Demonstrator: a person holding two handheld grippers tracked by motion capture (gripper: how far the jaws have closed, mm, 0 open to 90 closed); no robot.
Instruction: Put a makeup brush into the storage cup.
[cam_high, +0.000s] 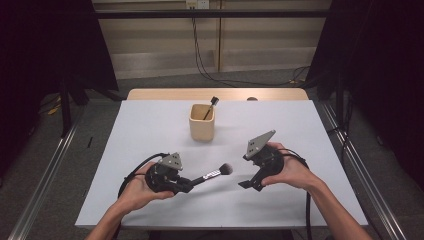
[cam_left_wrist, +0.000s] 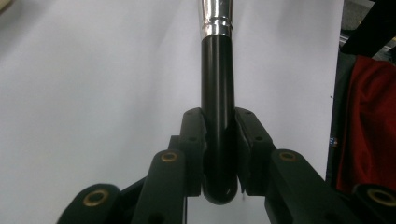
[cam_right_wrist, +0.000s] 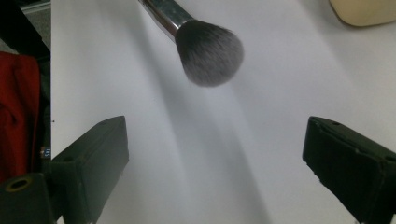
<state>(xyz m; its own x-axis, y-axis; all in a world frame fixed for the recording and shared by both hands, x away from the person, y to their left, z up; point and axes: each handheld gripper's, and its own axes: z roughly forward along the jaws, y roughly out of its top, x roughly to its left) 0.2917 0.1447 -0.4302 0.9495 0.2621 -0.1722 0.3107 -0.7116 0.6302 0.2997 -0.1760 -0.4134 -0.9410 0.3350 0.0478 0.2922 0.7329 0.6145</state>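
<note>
Lab: black curtains (cam_high: 45, 45), rail frame (cam_high: 45, 170)

The cup (cam_high: 202, 122) stands on the table (cam_high: 150, 125) at 12 o'clock, with a small brush (cam_high: 210, 106) in it. The big brush (cam_high: 215, 173) is near the middle, the left gripper (cam_high: 187, 184) at 7 o'clock, the right gripper (cam_high: 248, 185) at 4 o'clock.

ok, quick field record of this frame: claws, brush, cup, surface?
left claw: shut on the makeup brush, gripping the black handle near its end
right claw: open, nothing between the jaws, facing the brush head
brush: held off the table, bristles toward the right claw
cup: beige, upright at table centre, one dark-handled brush leaning inside
table: white top
</note>
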